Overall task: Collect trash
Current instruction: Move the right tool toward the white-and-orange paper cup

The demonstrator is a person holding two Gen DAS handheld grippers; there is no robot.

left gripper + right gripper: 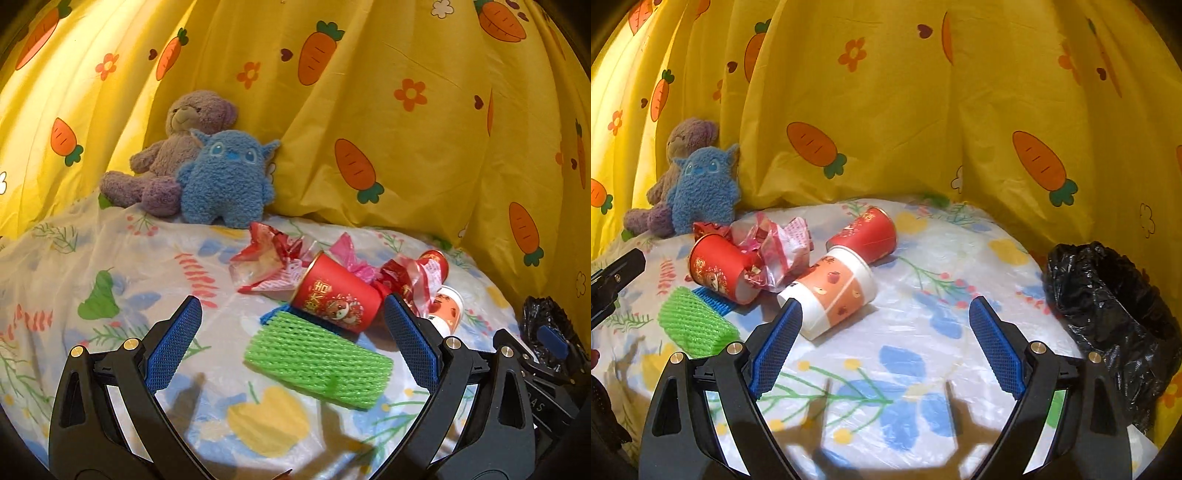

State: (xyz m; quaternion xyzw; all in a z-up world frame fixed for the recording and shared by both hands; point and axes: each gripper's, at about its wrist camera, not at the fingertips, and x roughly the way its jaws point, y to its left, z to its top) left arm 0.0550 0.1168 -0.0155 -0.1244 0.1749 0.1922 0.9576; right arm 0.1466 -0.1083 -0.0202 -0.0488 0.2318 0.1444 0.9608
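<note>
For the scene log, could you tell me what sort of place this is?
Probably a child's bedroom or play corner: two plush toys sit against a carrot-print yellow curtain, and litter lies on a floral sheet beside a black trash bag.

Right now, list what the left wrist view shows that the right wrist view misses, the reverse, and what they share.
Only the left wrist view: the open left gripper over the green foam net sleeve.

Only the right wrist view: the open, empty right gripper, and the mouth of the black plastic trash bag.

Both: that sleeve, the red paper cup lying on its side, crumpled red wrappers, the blue plush toy, the yellow carrot-print curtain.
</note>
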